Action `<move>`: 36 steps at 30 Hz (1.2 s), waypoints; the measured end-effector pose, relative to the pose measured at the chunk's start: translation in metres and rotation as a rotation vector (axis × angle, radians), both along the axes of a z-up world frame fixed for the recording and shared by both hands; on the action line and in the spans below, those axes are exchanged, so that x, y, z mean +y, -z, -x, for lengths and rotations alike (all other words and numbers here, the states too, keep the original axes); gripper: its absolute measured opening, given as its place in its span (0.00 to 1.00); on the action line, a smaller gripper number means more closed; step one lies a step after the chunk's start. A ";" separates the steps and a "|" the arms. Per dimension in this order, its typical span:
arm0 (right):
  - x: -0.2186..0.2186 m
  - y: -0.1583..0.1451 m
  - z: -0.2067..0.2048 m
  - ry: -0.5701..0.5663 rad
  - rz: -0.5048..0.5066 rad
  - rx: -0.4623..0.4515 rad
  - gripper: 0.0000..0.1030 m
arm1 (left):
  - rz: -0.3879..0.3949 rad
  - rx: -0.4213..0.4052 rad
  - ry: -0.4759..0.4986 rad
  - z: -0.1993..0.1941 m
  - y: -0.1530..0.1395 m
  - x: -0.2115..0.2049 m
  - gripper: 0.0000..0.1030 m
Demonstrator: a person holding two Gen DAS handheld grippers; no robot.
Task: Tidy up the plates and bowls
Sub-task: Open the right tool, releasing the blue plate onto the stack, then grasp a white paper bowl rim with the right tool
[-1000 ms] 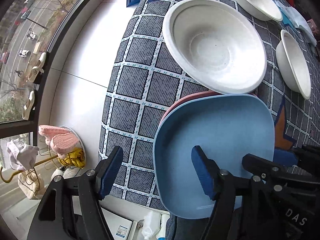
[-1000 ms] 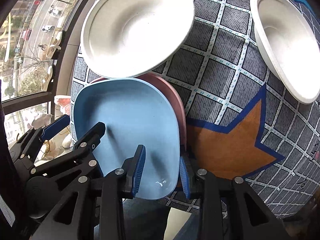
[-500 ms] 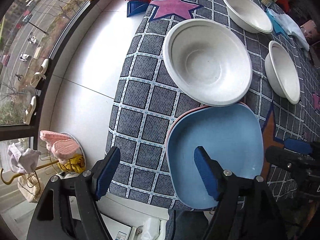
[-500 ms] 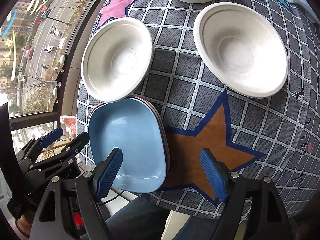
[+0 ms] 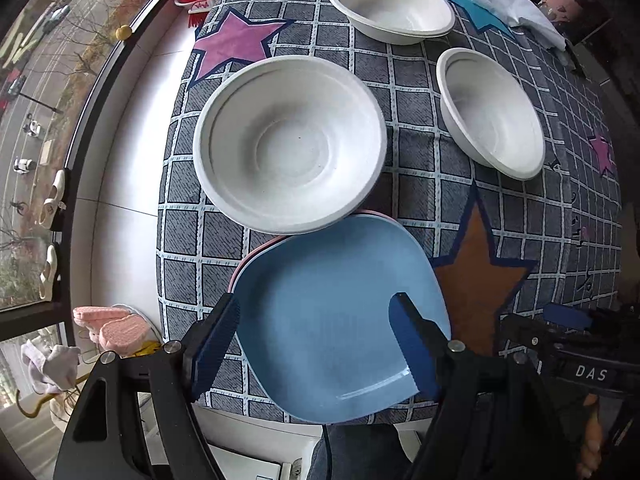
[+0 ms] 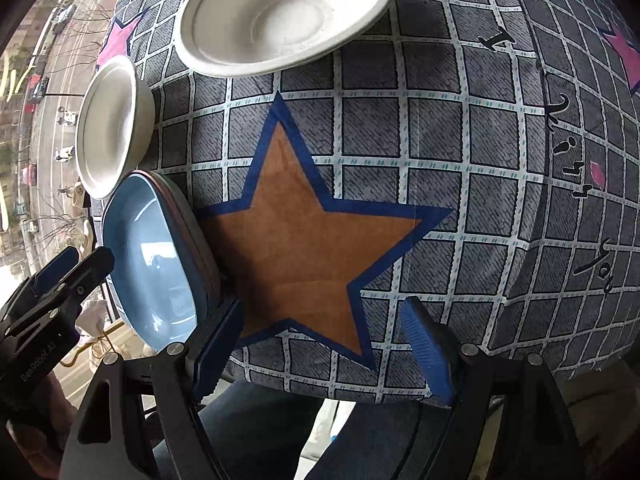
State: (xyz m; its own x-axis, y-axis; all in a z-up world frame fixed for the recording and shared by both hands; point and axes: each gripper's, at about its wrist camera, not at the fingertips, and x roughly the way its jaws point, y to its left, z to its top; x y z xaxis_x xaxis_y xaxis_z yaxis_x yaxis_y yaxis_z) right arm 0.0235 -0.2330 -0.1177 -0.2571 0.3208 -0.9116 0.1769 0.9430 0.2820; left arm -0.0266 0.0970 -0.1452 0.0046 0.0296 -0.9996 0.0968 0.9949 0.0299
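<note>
Beside a tall window that looks down on a street, our table wears a grey checked cloth with coloured stars [image 5: 404, 80]. On its near edge lies the square light-blue plastic plate [image 5: 336, 320], stacked on a pink plate [image 5: 240, 268] of which only the rim shows. We hold the left gripper [image 5: 316, 340] above this stack with its jaws wide apart and nothing between the pads, and the right gripper [image 6: 320, 340] hangs over the orange star [image 6: 304, 232], also wide open and empty. We judge that the plates are already gathered and the bowls come now. The large white paper bowl [image 5: 288, 144] sits just beyond the plates, its rim over their far edge; a second white bowl [image 5: 490, 112] and a third white bowl [image 5: 390, 0] stand apart, farther back. Next we should probably reach forward, pinch one bowl by its thin rim and nest it into another, gently, because such rims bend easily.
</note>
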 end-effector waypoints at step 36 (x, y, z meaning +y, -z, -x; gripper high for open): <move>-0.072 0.036 -0.167 0.060 0.016 -0.058 0.31 | -0.022 0.079 0.188 -0.157 0.072 -0.120 0.48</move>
